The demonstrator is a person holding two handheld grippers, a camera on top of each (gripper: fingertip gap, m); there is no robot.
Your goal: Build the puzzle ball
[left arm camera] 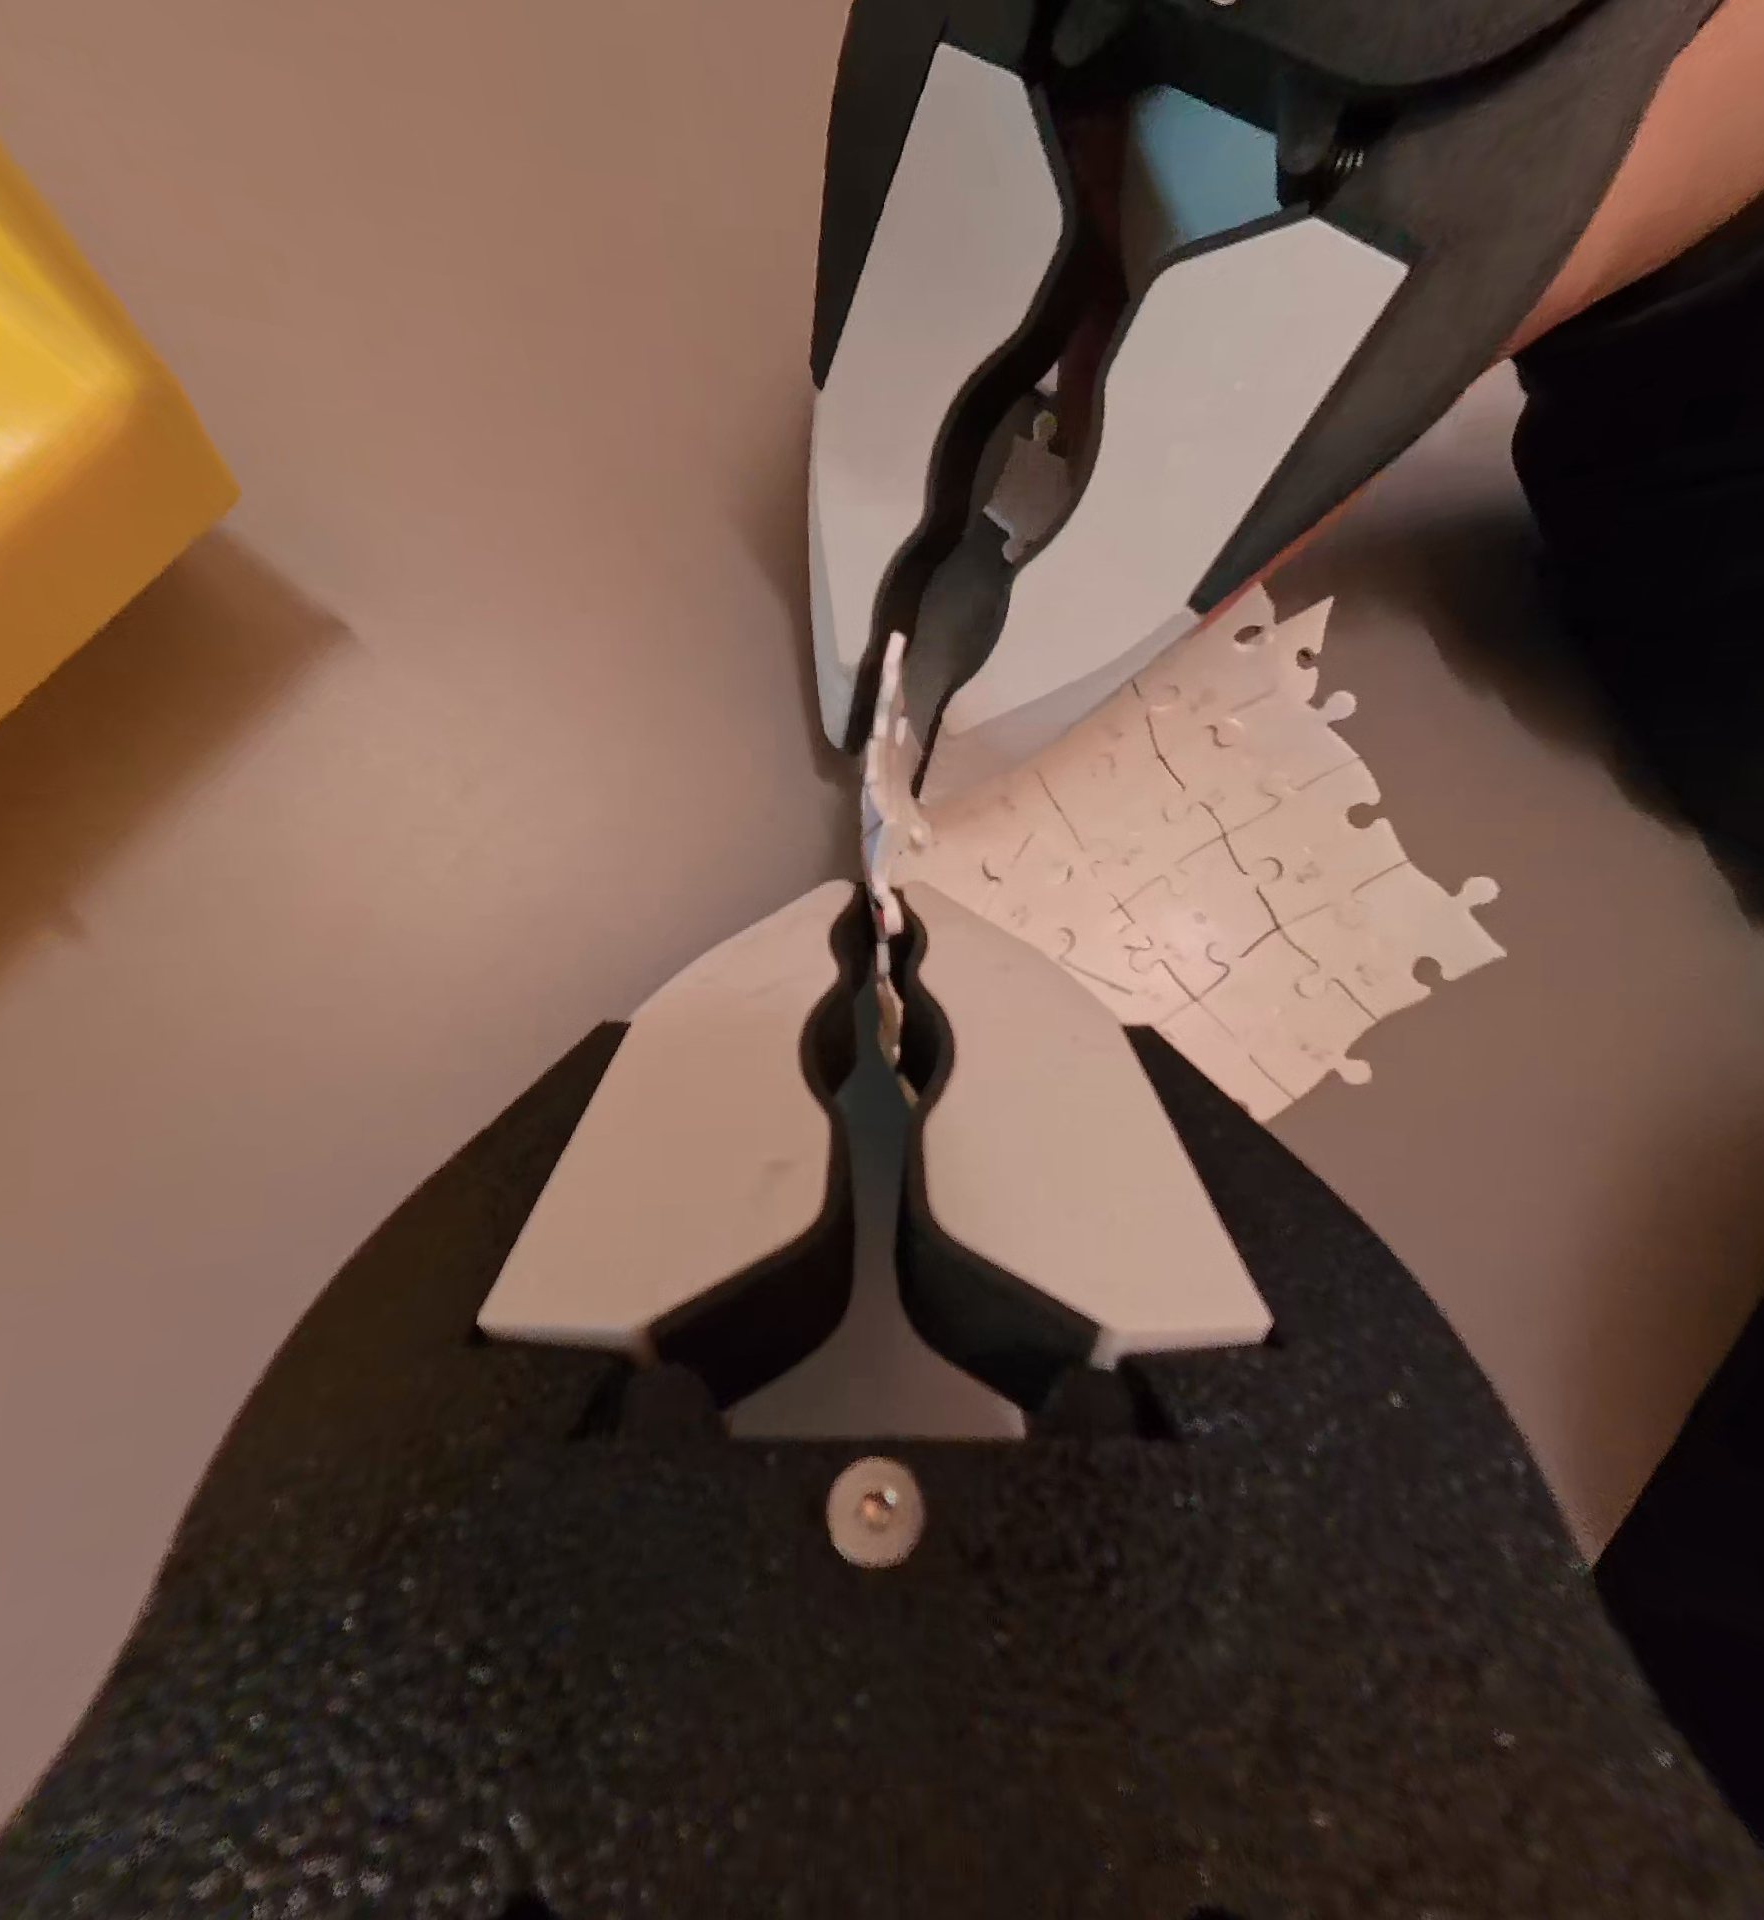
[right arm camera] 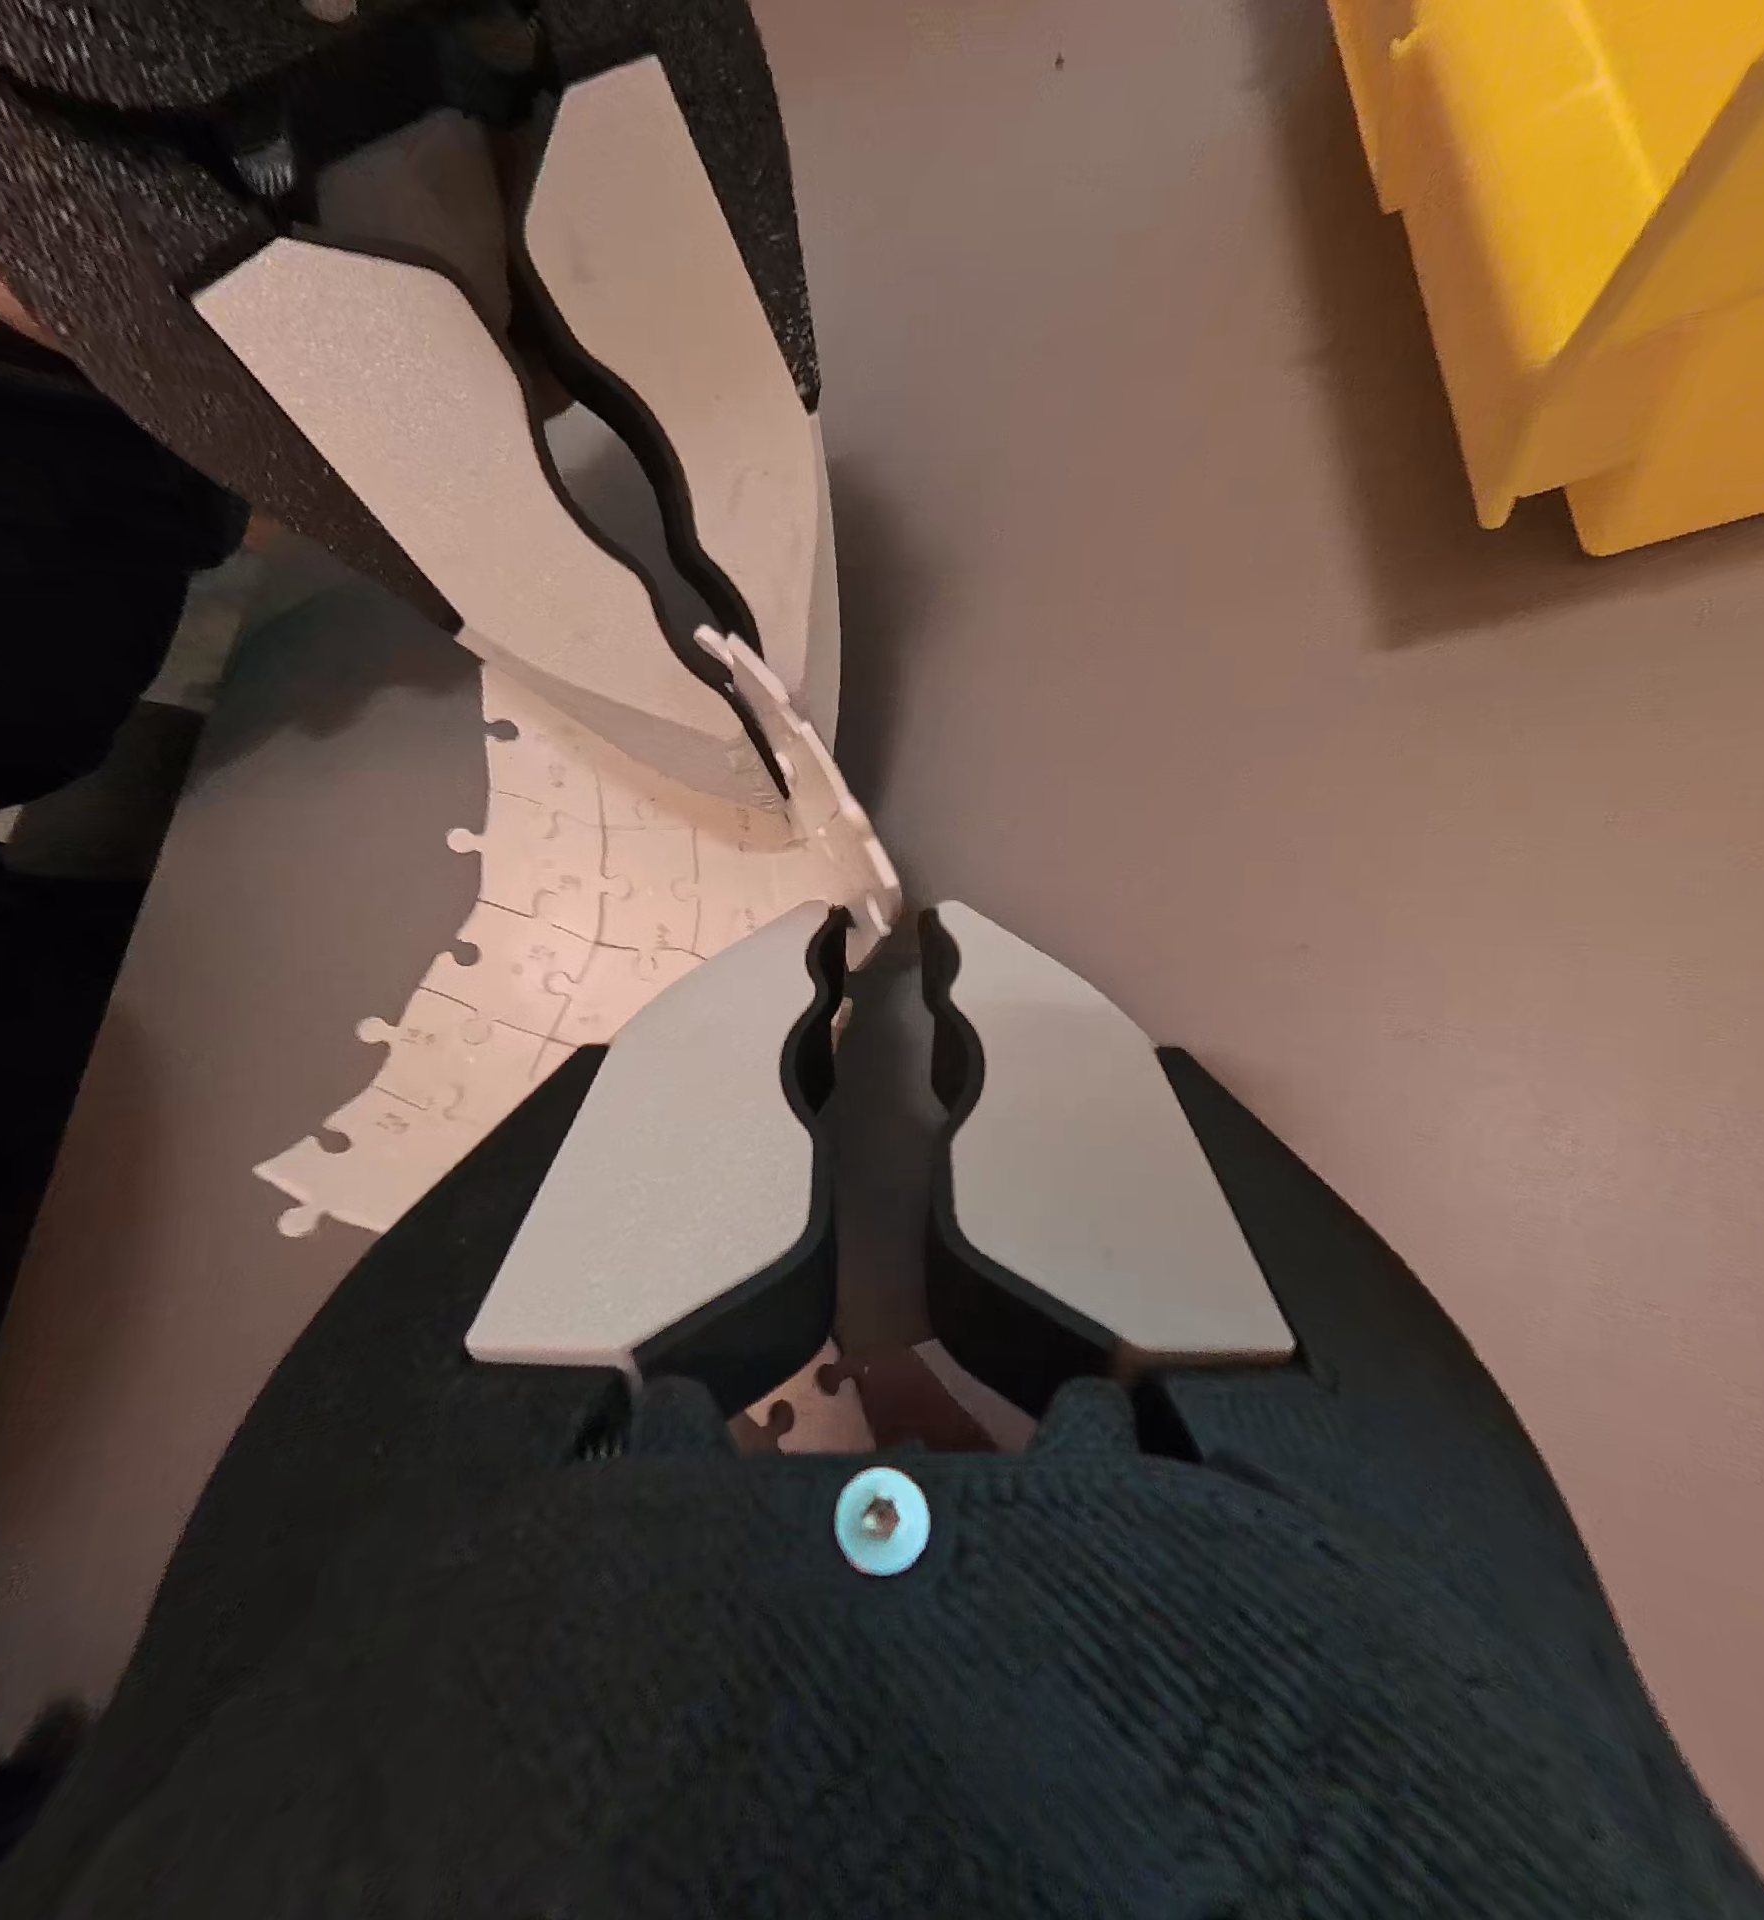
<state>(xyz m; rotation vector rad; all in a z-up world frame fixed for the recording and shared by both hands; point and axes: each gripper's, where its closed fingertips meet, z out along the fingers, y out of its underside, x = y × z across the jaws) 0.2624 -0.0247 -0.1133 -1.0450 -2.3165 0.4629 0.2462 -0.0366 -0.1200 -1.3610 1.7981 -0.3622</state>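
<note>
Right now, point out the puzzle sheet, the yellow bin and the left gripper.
puzzle sheet (left arm camera: 1262,883), left wrist view, middle of the joined pieces
yellow bin (right arm camera: 1626,270), right wrist view, its side wall
left gripper (left arm camera: 883,914), left wrist view, between its fingertips

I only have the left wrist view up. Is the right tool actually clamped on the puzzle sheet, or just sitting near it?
Observer: Not clamped, going by the right wrist view. The right tool has its jaws slightly apart, and a corner of the puzzle sheet lies against only one finger.
Operator: How does my left tool look from that side?
Observer: The left tool is shut on the sheet's edge, close to that same corner.
Operator: Is there anything under the right tool?
Observer: Yes, a knobbed puzzle bit shows through its frame. I cannot tell what it joins to.
</note>
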